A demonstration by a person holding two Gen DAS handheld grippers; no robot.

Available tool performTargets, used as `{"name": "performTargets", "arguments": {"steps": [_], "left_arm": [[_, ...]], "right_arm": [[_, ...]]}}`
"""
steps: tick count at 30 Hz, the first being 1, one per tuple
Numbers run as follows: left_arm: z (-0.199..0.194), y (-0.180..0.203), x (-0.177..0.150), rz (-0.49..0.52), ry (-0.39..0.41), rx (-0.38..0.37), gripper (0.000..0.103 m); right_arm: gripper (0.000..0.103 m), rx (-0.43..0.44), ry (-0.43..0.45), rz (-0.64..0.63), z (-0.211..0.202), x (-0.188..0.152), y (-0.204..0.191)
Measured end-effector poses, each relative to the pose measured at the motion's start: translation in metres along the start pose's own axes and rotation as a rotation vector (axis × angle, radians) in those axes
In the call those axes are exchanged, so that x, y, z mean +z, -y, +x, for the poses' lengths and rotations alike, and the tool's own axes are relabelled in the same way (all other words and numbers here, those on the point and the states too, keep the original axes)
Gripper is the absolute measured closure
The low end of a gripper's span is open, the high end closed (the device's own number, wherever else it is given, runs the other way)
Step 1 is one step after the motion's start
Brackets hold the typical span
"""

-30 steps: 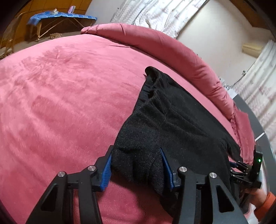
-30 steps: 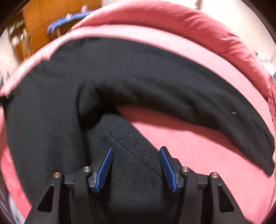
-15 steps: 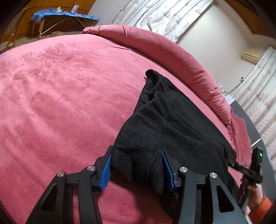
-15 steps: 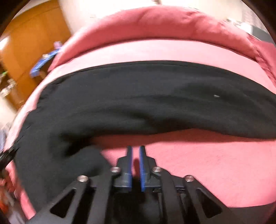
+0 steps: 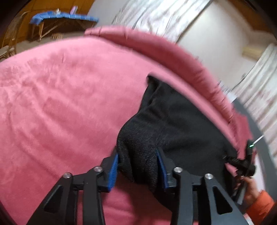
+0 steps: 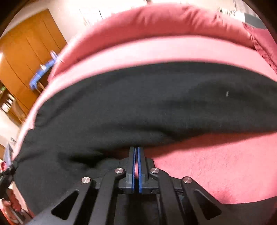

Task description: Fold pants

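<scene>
Item: black pants (image 5: 173, 124) on pink bed (image 5: 60, 103) | left gripper (image 5: 137, 170) clamps a bunched hem between its jaws | right gripper (image 6: 135, 168) jaws just closed, cloth ahead, grip unclear | step: we fold; next, carry hem across.

pink bed (image 5: 60, 103), curtains (image 5: 147, 15), blue-topped table (image 5: 64, 16)

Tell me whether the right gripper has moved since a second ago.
Yes. The right gripper has slid right off the black pants, onto the pink bedspread; its jaws have just been closing and are now shut.
</scene>
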State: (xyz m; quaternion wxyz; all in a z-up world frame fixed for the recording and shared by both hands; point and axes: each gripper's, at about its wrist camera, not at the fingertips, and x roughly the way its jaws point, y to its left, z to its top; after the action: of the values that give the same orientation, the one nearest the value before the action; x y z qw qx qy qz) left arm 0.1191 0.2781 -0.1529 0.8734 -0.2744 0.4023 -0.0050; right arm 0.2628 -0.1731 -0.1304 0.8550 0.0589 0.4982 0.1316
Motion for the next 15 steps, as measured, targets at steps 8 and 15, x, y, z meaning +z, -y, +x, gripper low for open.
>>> {"name": "performTargets", "arguments": {"steps": [8, 15], "left_arm": [[-0.046, 0.027, 0.009, -0.022, 0.174, 0.021, 0.044], [-0.041, 0.103, 0.011, 0.136, 0.279, 0.045, 0.015]], "right_arm": [[0.073, 0.263, 0.122, 0.294, -0.045, -0.038, 0.056], [0.073, 0.121, 0.183, 0.465, -0.088, -0.064, 0.181]]}}
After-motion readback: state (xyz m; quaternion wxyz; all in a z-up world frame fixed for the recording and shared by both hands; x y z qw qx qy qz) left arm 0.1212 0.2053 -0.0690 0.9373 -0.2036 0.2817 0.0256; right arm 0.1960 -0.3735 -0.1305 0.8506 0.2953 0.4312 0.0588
